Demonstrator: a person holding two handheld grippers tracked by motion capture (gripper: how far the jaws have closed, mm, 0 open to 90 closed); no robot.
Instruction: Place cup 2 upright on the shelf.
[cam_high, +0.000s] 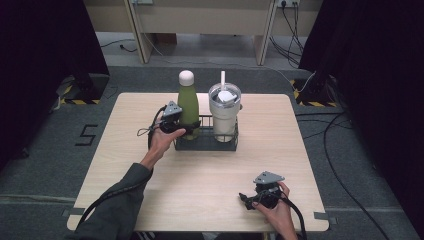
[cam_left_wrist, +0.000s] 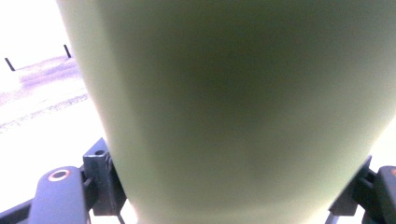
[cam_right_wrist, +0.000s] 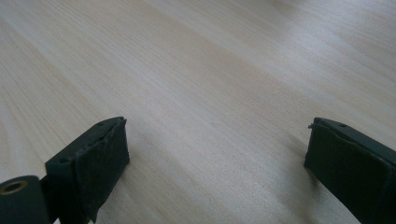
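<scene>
Two drink containers are seen standing in the black wire basket (cam_high: 206, 145) at the middle of the wooden table (cam_high: 200, 185): a green bottle (cam_high: 188, 107) with a white cap in the left compartment and a cream tumbler (cam_high: 224, 114) with lid and straw in the right. The bottle is gripped at its lower body by the left gripper (cam_high: 181, 126), whose jaws are clamped against both sides of it, as confirmed in the left gripper view. The right gripper (cam_high: 250, 199) is rested near the table's front edge, its jaws spread wide and nothing held between them. Placement appears nearly done; release of the bottle is judged to remain.
</scene>
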